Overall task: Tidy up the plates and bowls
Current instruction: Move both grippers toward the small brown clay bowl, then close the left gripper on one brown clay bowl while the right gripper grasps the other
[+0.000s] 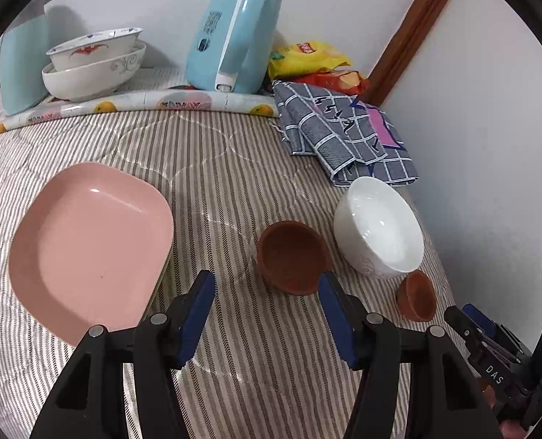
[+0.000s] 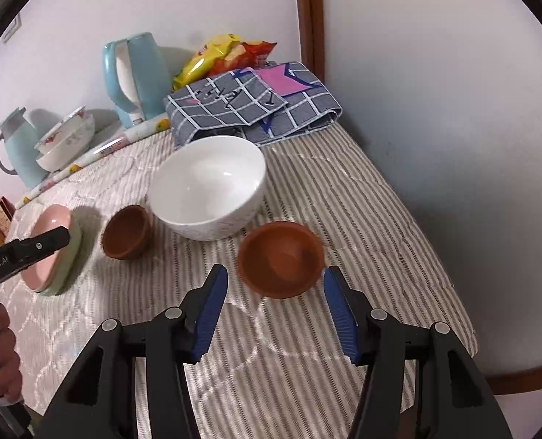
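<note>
Through the left wrist view we are holding the left tool (image 1: 267, 312) gaping, empty, above the striped surface (image 1: 234, 168), pink plate (image 1: 91, 248) left, brown bowl (image 1: 292, 258) just beyond. Through the right wrist view our right tool (image 2: 275, 311) is likewise standing apart and empty, a brown bowl (image 2: 281, 259) just ahead, white bowl (image 2: 208, 186) farther.

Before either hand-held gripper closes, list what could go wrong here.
1. The right hand-held gripper stands open close to a brown bowl that lies near the table's edge; a nudge might push it off.
2. The other brown bowl sits close beside the white bowl, so the left hand-held gripper could knock them together.
</note>
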The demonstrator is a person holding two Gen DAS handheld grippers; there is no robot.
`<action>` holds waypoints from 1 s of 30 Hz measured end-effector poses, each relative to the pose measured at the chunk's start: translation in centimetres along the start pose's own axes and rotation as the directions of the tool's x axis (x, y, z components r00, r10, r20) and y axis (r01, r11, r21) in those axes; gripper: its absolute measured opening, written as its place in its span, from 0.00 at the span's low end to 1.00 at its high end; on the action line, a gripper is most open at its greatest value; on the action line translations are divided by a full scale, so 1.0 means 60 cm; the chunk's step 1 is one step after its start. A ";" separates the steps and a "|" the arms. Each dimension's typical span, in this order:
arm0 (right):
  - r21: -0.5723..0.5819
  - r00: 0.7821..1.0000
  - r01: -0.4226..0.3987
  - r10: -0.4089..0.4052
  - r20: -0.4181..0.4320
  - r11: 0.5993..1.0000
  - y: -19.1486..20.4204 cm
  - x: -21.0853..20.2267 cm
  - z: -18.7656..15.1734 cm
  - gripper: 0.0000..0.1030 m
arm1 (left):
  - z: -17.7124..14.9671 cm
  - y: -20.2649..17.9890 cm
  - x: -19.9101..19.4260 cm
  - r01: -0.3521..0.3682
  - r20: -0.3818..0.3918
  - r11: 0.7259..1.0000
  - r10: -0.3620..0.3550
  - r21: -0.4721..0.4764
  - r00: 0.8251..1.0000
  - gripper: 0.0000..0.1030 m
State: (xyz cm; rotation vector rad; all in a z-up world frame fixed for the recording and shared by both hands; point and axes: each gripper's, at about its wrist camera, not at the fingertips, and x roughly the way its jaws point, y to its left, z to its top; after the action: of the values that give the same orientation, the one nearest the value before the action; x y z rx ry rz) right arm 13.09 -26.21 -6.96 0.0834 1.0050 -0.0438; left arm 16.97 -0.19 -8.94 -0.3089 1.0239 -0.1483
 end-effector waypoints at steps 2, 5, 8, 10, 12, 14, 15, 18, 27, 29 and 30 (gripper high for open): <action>-0.002 1.000 0.005 -0.005 -0.004 1.000 -0.005 0.008 0.001 0.48 | 0.003 0.002 0.009 -0.002 -0.006 1.000 0.001 -0.006 1.000 0.54; 0.011 1.000 0.013 -0.013 -0.022 1.000 -0.016 0.025 0.004 0.45 | 0.008 0.001 0.024 -0.007 -0.024 1.000 0.006 -0.014 1.000 0.54; 0.021 0.999 0.019 -0.018 -0.036 1.000 -0.027 0.038 0.009 0.44 | 0.013 -0.003 0.035 -0.012 -0.023 1.000 0.012 -0.010 1.000 0.54; 0.024 0.999 0.025 -0.024 -0.041 0.999 -0.034 0.046 0.011 0.44 | 0.015 -0.006 0.041 -0.023 -0.024 1.000 0.023 -0.009 0.999 0.54; 0.023 0.998 0.025 -0.024 -0.050 0.999 -0.040 0.056 0.014 0.44 | 0.019 -0.007 0.048 -0.017 -0.032 1.000 0.016 -0.019 0.999 0.54; 0.023 0.998 0.027 -0.025 -0.057 0.999 -0.045 0.066 0.016 0.44 | 0.023 -0.009 0.054 -0.017 -0.035 1.000 0.016 -0.026 0.999 0.54; 0.023 0.998 0.026 -0.024 -0.063 0.999 -0.048 0.073 0.017 0.44 | 0.024 -0.011 0.058 -0.024 -0.032 0.999 0.024 -0.021 0.999 0.53; 0.036 0.997 0.018 -0.015 -0.071 0.999 -0.056 0.083 0.018 0.44 | 0.025 -0.015 0.071 -0.044 -0.035 0.999 0.044 -0.013 0.998 0.50; 0.042 0.995 0.001 0.004 -0.103 0.999 -0.071 0.114 0.016 0.37 | 0.023 -0.021 0.119 -0.090 -0.094 0.996 0.089 -0.003 0.992 0.38; 0.056 0.994 -0.008 0.015 -0.110 0.998 -0.075 0.119 0.015 0.35 | 0.023 -0.021 0.126 -0.094 -0.100 0.996 0.093 -0.003 0.991 0.37; 0.062 0.993 -0.013 0.019 -0.113 0.998 -0.077 0.122 0.015 0.34 | 0.023 -0.022 0.129 -0.098 -0.103 0.995 0.098 0.000 0.990 0.36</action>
State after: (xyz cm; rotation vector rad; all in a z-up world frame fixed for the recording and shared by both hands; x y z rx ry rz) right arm 17.40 -30.89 -12.91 0.1512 1.1166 -0.0557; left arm 22.19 -3.21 -14.16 -0.2568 1.1395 -0.0735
